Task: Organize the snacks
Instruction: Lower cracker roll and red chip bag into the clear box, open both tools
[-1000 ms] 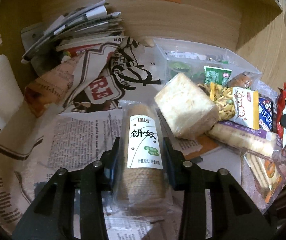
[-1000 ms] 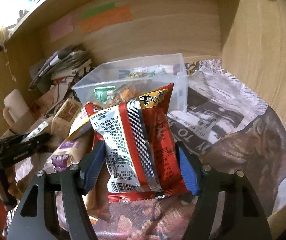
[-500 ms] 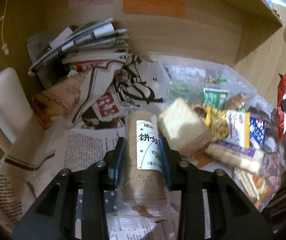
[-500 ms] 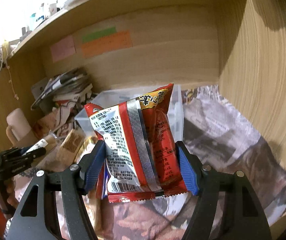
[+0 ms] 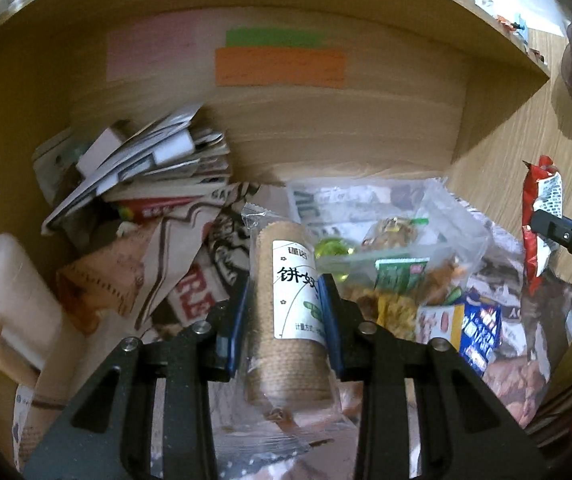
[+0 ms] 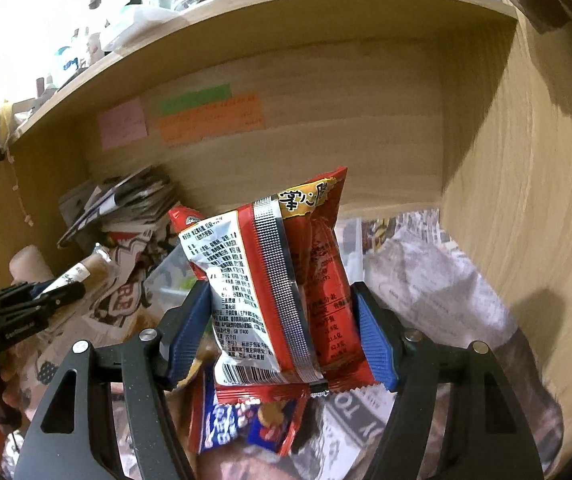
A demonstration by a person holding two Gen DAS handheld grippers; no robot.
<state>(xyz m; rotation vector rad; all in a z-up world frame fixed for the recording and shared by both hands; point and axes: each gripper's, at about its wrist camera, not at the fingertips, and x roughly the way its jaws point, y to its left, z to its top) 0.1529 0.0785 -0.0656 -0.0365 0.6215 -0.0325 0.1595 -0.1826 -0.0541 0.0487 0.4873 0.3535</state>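
A roll of biscuits in clear wrap (image 5: 286,316) is clamped between the blue pads of the left hand-held gripper (image 5: 286,312) at the lower centre of the left wrist frame, raised clear of the newspaper (image 5: 189,264) that is spread over the bench. A red snack packet (image 6: 273,300) is likewise pinched by its lower half in the right hand-held gripper (image 6: 281,340), centre of the right wrist frame, and is held upright above a blue and red packet (image 6: 241,420) that lies below it. Just right of the roll, in the middle right of the left frame, a clear plastic bin (image 5: 426,232) already holds several small snacks, and loose packets (image 5: 458,328) are heaped in front of it. A stack of papers (image 5: 145,168) is seen at the upper left, against the wooden back wall. The step in hand is judged to be the carrying of two picked snacks toward the bin. For the next move, each item would need to be brought over the bin's open top and released in turn, with care that the rim is not struck.
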